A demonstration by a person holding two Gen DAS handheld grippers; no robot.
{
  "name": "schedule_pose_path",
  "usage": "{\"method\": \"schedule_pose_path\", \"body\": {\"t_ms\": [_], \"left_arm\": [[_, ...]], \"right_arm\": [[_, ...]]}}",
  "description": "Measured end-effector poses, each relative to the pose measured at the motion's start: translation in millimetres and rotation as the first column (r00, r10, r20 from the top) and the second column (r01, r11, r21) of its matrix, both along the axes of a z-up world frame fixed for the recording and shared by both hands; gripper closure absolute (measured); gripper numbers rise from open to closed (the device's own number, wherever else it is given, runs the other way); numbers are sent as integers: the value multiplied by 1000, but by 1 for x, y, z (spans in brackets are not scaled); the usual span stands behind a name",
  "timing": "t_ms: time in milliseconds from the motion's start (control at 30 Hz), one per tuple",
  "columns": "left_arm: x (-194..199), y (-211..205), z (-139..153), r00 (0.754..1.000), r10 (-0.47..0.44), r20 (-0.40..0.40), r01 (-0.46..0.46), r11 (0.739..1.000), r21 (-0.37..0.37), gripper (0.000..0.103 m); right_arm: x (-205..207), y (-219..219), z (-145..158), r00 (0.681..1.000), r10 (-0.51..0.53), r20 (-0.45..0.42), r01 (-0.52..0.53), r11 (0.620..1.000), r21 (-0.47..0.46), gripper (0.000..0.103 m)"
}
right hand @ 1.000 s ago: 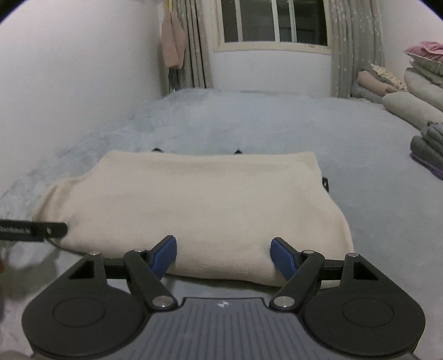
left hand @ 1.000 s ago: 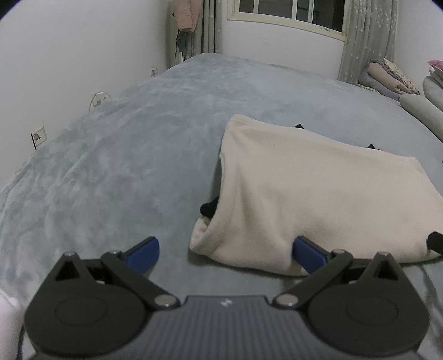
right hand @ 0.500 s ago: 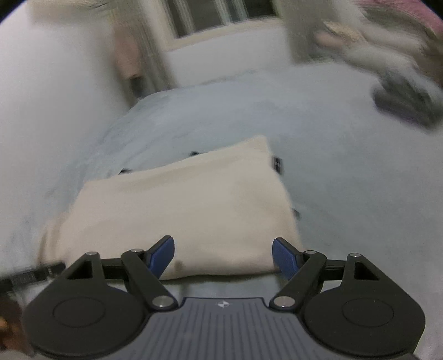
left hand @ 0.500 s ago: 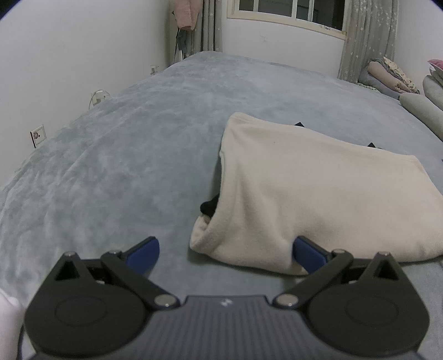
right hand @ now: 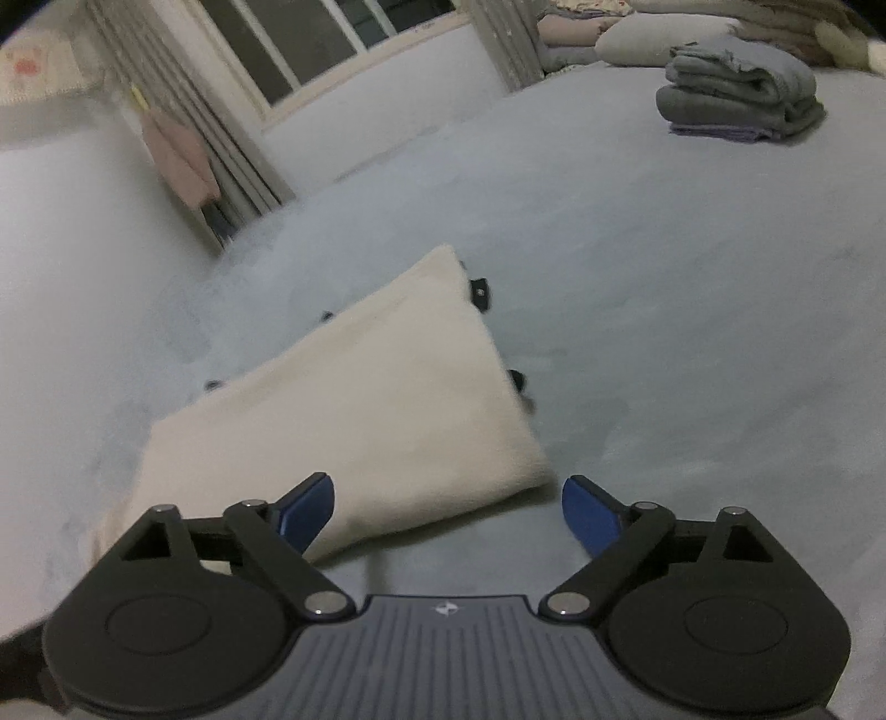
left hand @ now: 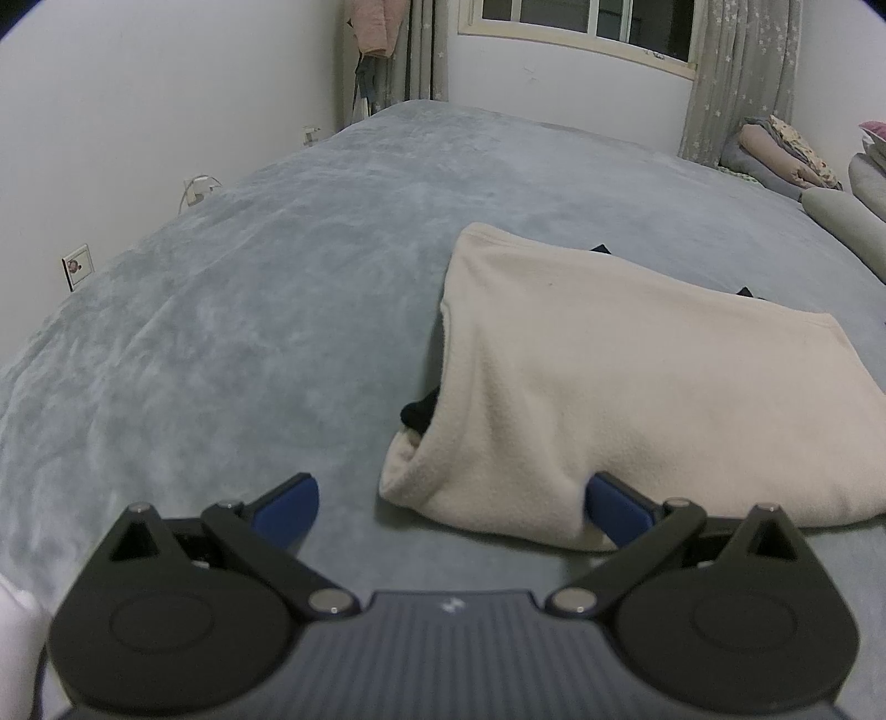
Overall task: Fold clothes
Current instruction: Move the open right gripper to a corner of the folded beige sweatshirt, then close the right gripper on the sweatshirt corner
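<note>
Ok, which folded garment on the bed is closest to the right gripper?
The cream fleece, lying just beyond the right gripper; the grey folded stack sits far across the bed.

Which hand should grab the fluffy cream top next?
Probably the left gripper: its open jaws sit at the cream top's near edge. The right gripper is tilted, jaws opening over the corner.

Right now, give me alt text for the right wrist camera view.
A folded cream fleece garment lies on a grey blanket-covered bed, just ahead of the right gripper, whose jaws are opening with nothing held. A stack of folded grey clothes sits far right, near the curtained window.
</note>
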State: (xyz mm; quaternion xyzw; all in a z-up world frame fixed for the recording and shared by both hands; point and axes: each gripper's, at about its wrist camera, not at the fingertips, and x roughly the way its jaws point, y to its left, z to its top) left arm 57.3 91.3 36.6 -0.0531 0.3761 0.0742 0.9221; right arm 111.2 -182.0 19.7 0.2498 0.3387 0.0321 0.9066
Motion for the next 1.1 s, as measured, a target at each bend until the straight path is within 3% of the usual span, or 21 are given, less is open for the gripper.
{"method": "schedule_pose_path", "body": {"t_ms": [367,633,800,1100], "left_arm": [[-1,-1,1,1000,5,-2,-5,1000,-5,0],[-2,-1,1,1000,5,-1,-5,1000,-5,0],[-2,-1,1,1000,3,-2,-3,1000,-9,0],[-2,-1,2,1000,4,-4,-5,1000,-12,0]], "right_arm": [[2,-16,-12,995,-87,56,68,960,270,14],[8,3,-16,996,-46,77,31,982,185,15],[10,15,-20,995,-56,87,48,995,92,36],[7,-1,-21,990,-127,57,115,976,184,72]]}}
